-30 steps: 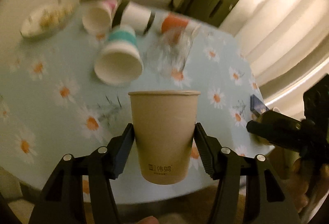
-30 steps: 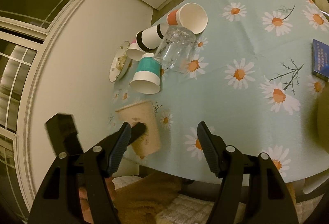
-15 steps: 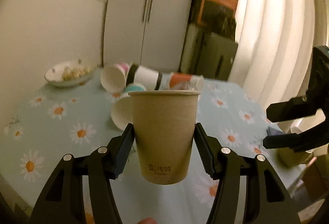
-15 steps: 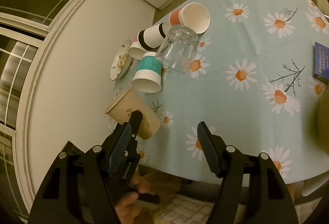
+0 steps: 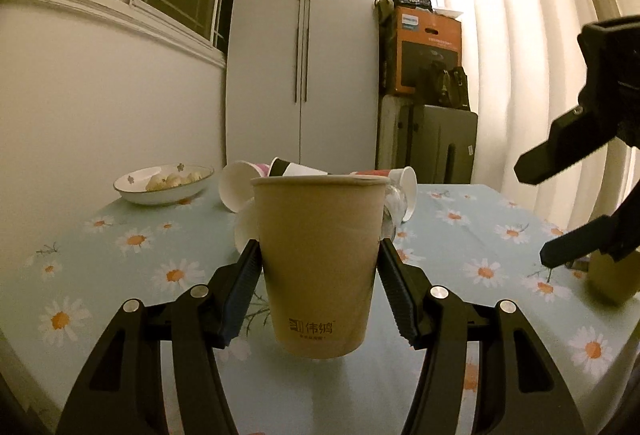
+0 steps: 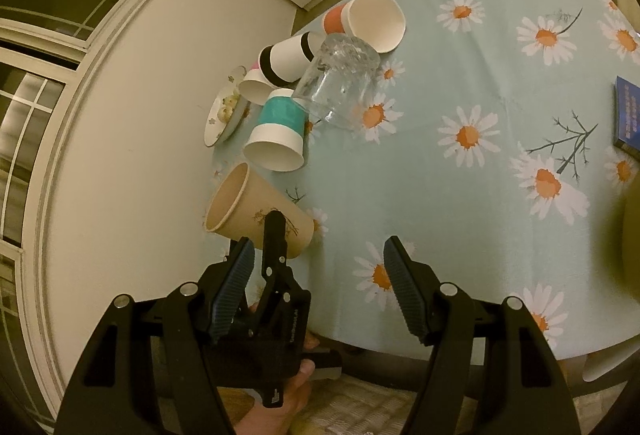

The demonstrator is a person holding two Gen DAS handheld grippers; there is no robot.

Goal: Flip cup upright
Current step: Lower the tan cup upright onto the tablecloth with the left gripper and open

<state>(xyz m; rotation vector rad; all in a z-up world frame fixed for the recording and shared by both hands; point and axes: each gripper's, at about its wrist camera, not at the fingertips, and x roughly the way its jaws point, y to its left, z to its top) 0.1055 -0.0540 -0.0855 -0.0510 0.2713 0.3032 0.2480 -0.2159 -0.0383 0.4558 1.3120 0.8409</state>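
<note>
My left gripper (image 5: 318,275) is shut on a tan paper cup (image 5: 320,259) and holds it mouth up, level with the horizon, just above the near edge of the daisy tablecloth (image 5: 120,263). The same cup (image 6: 256,211) shows in the right wrist view at the table's near left edge, with the left gripper's finger across it. My right gripper (image 6: 318,275) is open and empty, hovering above the table's near edge; it also appears at the right of the left wrist view (image 5: 580,175).
Several paper cups lie on their sides at the back: a teal one (image 6: 276,139), a black-banded one (image 6: 288,57), an orange one (image 6: 368,21). A clear glass (image 6: 340,79) lies among them. A bowl of food (image 5: 164,183) stands back left. A blue booklet (image 6: 628,111) lies right.
The left gripper has tilted up from looking down at the table to looking level, turning the tan cup fully upright and lowering it near the table. The right gripper barely moved.
</note>
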